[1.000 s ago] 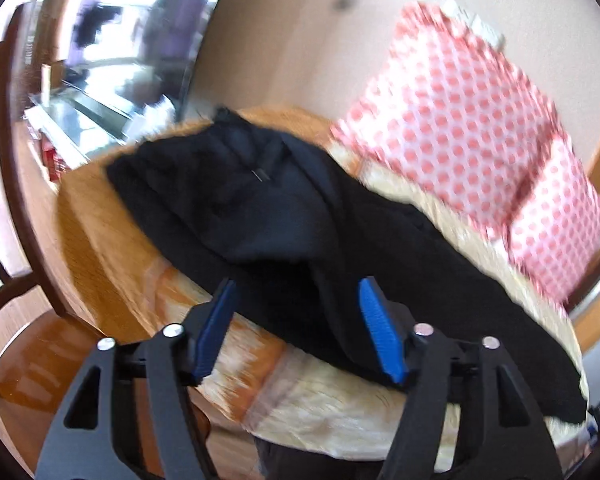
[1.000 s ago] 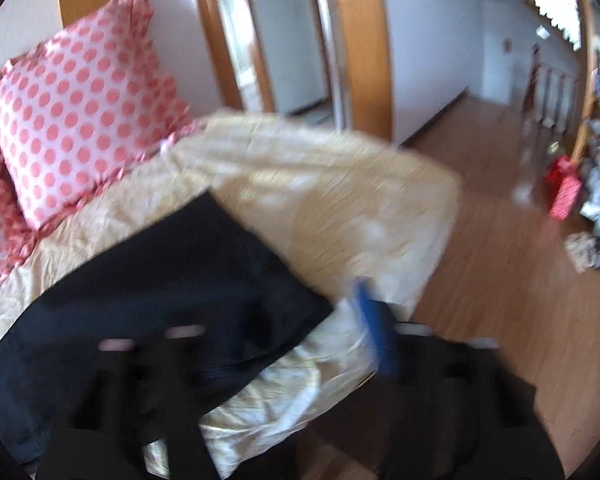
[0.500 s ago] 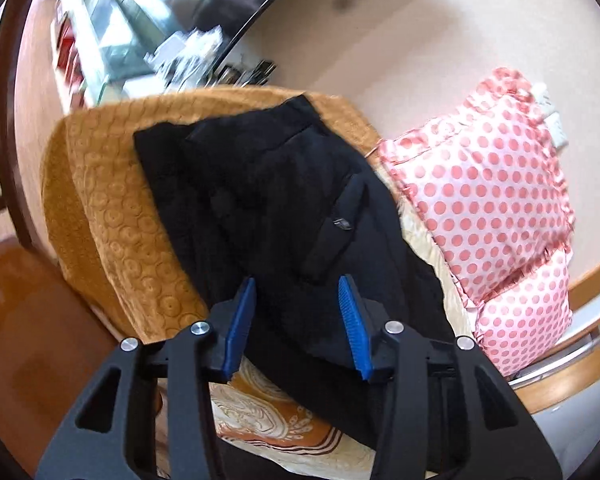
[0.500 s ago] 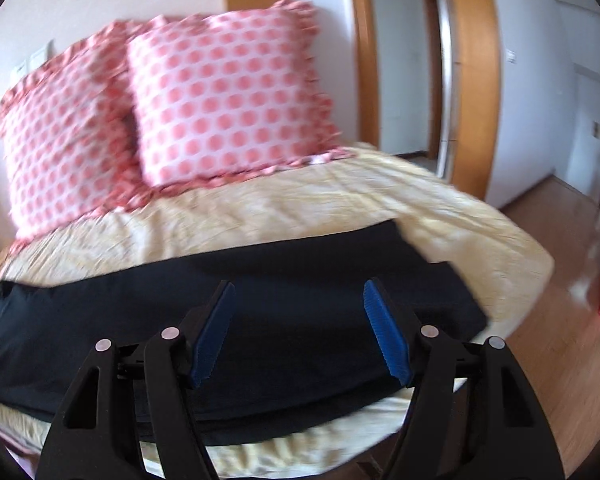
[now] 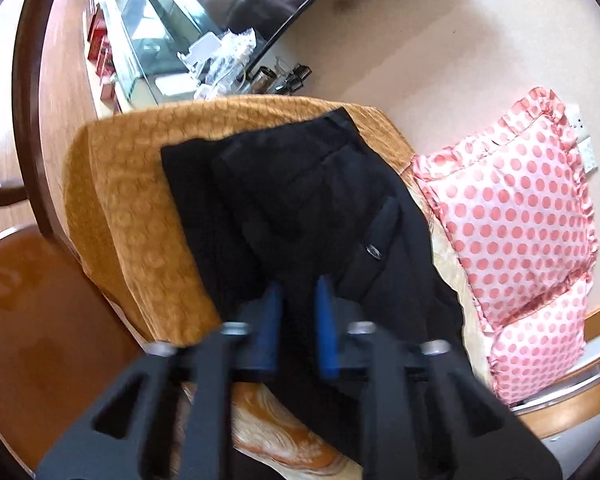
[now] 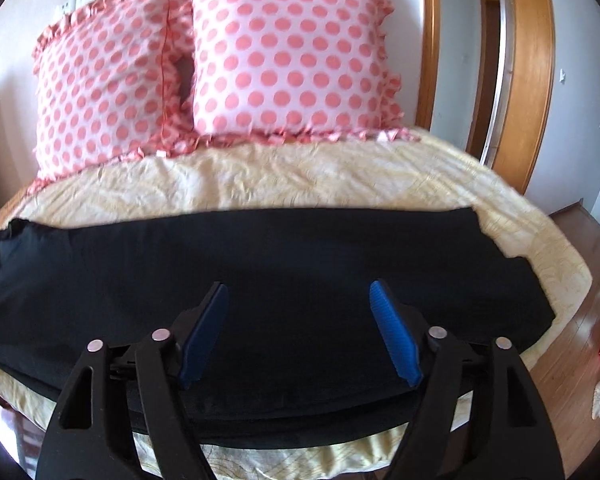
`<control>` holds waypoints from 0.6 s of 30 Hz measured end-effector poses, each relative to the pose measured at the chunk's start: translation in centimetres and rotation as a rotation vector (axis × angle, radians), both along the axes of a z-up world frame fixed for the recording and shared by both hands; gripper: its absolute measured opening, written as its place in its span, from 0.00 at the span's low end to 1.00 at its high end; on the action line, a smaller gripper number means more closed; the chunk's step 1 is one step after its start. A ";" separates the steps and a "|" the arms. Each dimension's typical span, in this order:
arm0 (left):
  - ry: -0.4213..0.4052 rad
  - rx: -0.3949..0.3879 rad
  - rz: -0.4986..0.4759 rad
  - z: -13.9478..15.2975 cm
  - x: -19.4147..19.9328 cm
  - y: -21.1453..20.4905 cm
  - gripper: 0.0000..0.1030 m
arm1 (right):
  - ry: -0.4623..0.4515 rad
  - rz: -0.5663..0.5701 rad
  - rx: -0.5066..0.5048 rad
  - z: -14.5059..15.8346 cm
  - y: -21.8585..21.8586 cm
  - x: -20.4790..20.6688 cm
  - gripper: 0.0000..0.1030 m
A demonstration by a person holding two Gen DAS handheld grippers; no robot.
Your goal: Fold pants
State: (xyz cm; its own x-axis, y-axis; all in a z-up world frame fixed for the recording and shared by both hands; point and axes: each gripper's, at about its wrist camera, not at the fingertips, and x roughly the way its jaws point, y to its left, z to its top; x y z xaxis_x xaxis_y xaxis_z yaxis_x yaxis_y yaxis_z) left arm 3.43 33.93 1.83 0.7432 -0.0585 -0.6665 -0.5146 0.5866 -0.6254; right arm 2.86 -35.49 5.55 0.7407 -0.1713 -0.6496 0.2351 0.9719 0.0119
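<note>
Black pants lie spread across the yellow bedspread, legs running left to right. In the left wrist view the waist end with a pocket flap and button rests on an orange blanket. My left gripper is over the pants near the waist, its blue pads narrowed to a small gap with dark cloth between them; the frame is blurred. My right gripper is open wide just above the pants' near edge, holding nothing.
Two pink polka-dot pillows stand at the bed's head against the wall. A wooden door frame and wood floor are on the right. A glass cabinet and a dark wooden chair frame are left of the bed.
My left gripper has moved in over the waist end and its pads have closed from wide open to a narrow gap. My right gripper has swung to face the pillows, staying open.
</note>
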 end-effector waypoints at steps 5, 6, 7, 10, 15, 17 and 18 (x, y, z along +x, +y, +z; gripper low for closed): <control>-0.029 0.160 0.050 2.4 -2.5 0.2 0.05 | 0.062 0.006 0.002 -1.7 0.0 0.2 0.74; -0.024 0.192 0.055 2.7 -2.9 0.3 0.05 | 0.065 0.007 0.003 -1.7 0.0 0.2 0.75; -0.005 0.199 0.041 2.5 -3.0 0.5 0.05 | 0.068 0.005 0.006 -1.9 -0.1 0.2 0.77; 0.084 0.266 -0.001 0.9 -1.9 0.1 0.06 | 0.065 0.002 0.014 -2.2 -0.3 0.2 0.80; 0.091 0.447 0.039 2.6 -2.2 -2.1 0.17 | 0.019 -0.003 0.007 -1.3 -0.6 -0.5 0.82; 0.063 0.503 0.049 3.8 -2.9 -3.4 0.28 | -0.012 0.001 -0.011 -0.9 -0.6 -1.0 0.82; 0.034 0.532 0.032 4.5 -3.3 -4.8 0.38 | -0.023 0.002 -0.021 -0.7 -0.6 -1.2 0.82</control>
State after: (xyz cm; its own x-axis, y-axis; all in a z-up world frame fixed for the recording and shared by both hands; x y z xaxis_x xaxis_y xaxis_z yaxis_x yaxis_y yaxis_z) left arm 0.14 29.11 6.32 0.7163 0.3166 -0.6218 -0.5527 0.8014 -0.2287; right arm 1.67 -36.08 4.87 0.7558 -0.1832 -0.6287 0.2332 0.9724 -0.0030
